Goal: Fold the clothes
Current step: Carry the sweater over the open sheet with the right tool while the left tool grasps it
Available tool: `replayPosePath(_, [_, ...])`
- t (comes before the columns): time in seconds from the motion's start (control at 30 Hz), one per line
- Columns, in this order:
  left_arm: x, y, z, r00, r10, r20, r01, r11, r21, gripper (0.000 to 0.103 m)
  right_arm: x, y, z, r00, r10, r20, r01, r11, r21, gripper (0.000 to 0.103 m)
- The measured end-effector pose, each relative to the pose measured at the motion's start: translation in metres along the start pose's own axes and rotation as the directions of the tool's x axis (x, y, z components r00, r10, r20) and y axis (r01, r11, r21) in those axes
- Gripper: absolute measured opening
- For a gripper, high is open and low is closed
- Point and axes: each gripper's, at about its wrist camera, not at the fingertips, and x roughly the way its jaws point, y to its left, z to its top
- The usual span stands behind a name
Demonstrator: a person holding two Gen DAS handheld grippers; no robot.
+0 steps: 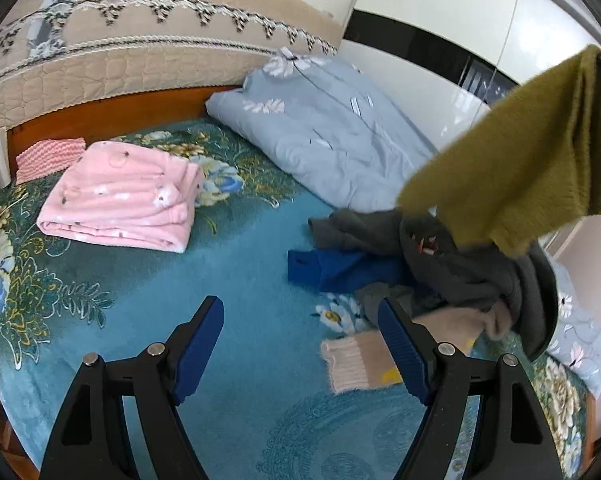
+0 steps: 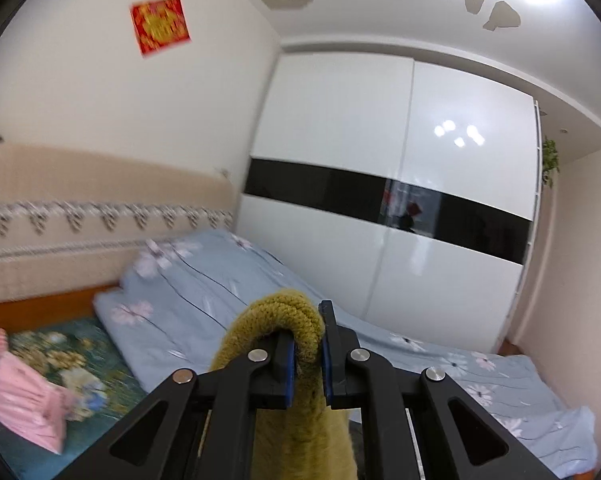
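Observation:
My right gripper (image 2: 307, 334) is shut on an olive green knit garment (image 2: 288, 320) and holds it high above the bed. In the left wrist view the garment (image 1: 516, 168) hangs at the upper right. My left gripper (image 1: 300, 328) is open and empty, low over the teal floral bedspread (image 1: 240, 280). A pile of unfolded clothes lies to its right: a dark grey garment (image 1: 460, 264), a blue one (image 1: 340, 272) and a beige knit piece (image 1: 360, 360). A folded pink floral garment (image 1: 120, 196) lies at the left.
A folded light blue floral quilt (image 1: 324, 120) lies along the far side of the bed. A pink knit piece (image 1: 48, 156) sits by the wooden bed frame (image 1: 100, 116). A white and black wardrobe (image 2: 380, 184) stands beyond the bed.

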Motion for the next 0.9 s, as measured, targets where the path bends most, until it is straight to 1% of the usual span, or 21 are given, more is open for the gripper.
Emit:
replayPosePath(0.13, [-0.024,0.014,0.007,0.999,-0.001,0.052,0.003,0.999,-0.045,0.08,-0.039,0.0,-0.003,0.995,0.099,0.002,-0.099,0.993,0.059,0.011])
replayPosePath(0.23, [-0.045,0.03,0.014,0.994,0.007,0.106,0.004,0.995,-0.098,0.08,-0.069,0.001,-0.006,0.985,0.173,0.008,-0.173,0.98,0.103,0.011])
replayPosePath(0.3, [-0.056,0.039,0.017,0.992,0.008,0.129,0.009,0.991,-0.131,0.08,-0.088,0.001,-0.008,0.975,0.221,0.013,-0.221,0.966,0.132,0.011])
replayPosePath(0.33, [-0.06,0.043,0.018,0.99,0.01,0.141,0.011,0.989,-0.145,0.08,-0.092,0.0,-0.013,0.972,0.236,0.002,-0.234,0.961,0.148,0.011])
replayPosePath(0.47, [-0.07,0.054,0.016,0.988,0.007,0.157,0.02,0.985,-0.171,0.08,-0.077,-0.012,-0.053,0.958,0.258,-0.12,-0.229,0.949,0.218,0.011])
replayPosePath(0.5, [-0.07,0.054,0.014,0.988,0.005,0.153,0.021,0.985,-0.17,0.08,-0.071,-0.014,-0.068,0.952,0.26,-0.161,-0.221,0.948,0.229,0.011])
replayPosePath(0.57, [-0.068,0.05,0.009,0.99,0.001,0.141,0.022,0.987,-0.16,0.08,-0.051,-0.013,-0.108,0.931,0.251,-0.266,-0.191,0.954,0.231,0.011])
replayPosePath(0.63, [-0.064,0.045,0.002,0.993,-0.008,0.121,0.025,0.99,-0.141,0.08,-0.029,-0.011,-0.156,0.903,0.217,-0.371,-0.145,0.966,0.214,0.011])
replayPosePath(0.7, [-0.059,0.038,-0.003,0.995,-0.012,0.098,0.024,0.993,-0.117,0.08,-0.01,-0.011,-0.198,0.872,0.175,-0.456,-0.095,0.977,0.192,0.011])
replayPosePath(0.8, [-0.05,0.026,-0.012,0.998,-0.014,0.061,0.019,0.996,-0.082,0.08,0.016,-0.027,-0.257,0.829,0.088,-0.552,-0.008,0.989,0.147,0.011])
replayPosePath(0.9, [-0.04,0.015,-0.017,0.999,-0.018,0.026,0.02,0.998,-0.055,0.08,0.021,-0.062,-0.305,0.792,0.014,-0.61,0.077,0.989,0.122,0.011])
